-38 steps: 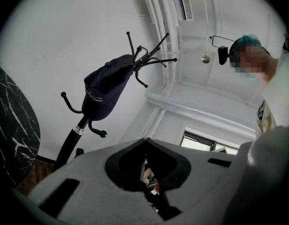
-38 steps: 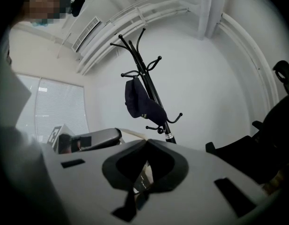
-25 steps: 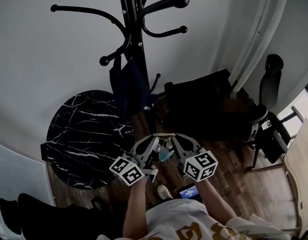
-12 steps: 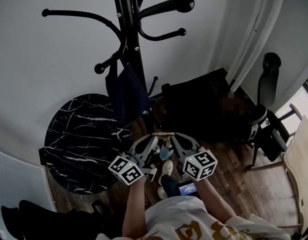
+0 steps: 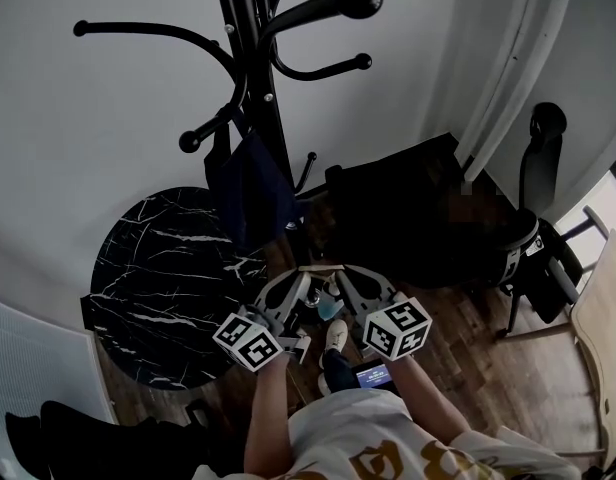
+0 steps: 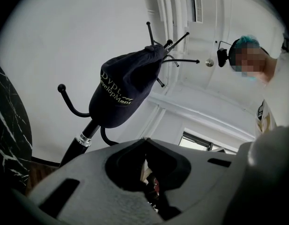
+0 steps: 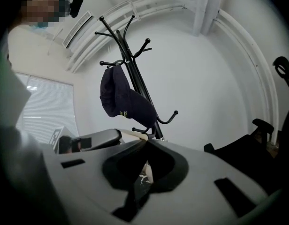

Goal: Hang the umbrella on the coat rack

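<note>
The black coat rack (image 5: pixel 250 58) stands against the white wall. To its left is a round black marble bench (image 5: pixel 158 268), to its right a black armchair (image 5: pixel 408 208). A navy cap (image 5: pixel 250 183) hangs from a lower hook of the rack.

The person holds both tools low, side by side in front of the rack. The left hand-held gripper (image 5: pixel 306 273) and the right hand-held gripper (image 5: pixel 345 268) each have their jaws closed tip to tip on one end of a thin pale stick (image 5: pixel 324 267). I cannot tell whether the stick belongs to the umbrella.
</note>
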Demonstrator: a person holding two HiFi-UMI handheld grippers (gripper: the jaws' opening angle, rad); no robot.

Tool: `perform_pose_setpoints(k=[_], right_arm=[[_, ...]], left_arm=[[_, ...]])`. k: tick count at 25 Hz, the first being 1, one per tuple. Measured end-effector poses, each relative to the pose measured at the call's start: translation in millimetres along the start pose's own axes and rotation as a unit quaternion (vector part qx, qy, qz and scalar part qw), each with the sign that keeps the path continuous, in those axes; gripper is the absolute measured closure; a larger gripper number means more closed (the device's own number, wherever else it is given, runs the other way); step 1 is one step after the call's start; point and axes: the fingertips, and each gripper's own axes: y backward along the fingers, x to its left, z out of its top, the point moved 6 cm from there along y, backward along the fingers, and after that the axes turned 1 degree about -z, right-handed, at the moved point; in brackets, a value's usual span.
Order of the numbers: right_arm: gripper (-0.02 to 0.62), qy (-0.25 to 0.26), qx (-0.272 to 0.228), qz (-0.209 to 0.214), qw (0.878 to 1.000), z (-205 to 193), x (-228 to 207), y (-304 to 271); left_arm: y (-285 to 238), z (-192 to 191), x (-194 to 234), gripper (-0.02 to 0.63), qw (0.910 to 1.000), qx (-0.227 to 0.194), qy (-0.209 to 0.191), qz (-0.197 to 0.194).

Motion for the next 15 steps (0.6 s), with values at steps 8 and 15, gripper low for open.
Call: perform_pose_setpoints(k=[8,15], right_arm=[[0.583,-0.004,0.006,-0.002,1.0,-3,-6,-11],[0.584,-0.005,0.005,-0.005,1.0,2,-10,-20]], left_arm=[[-3,0,8,0.586,1.0,0.007,0.001,0.001],[-9,3,19,0.586,1.0,0.006,0.004,-0.004]])
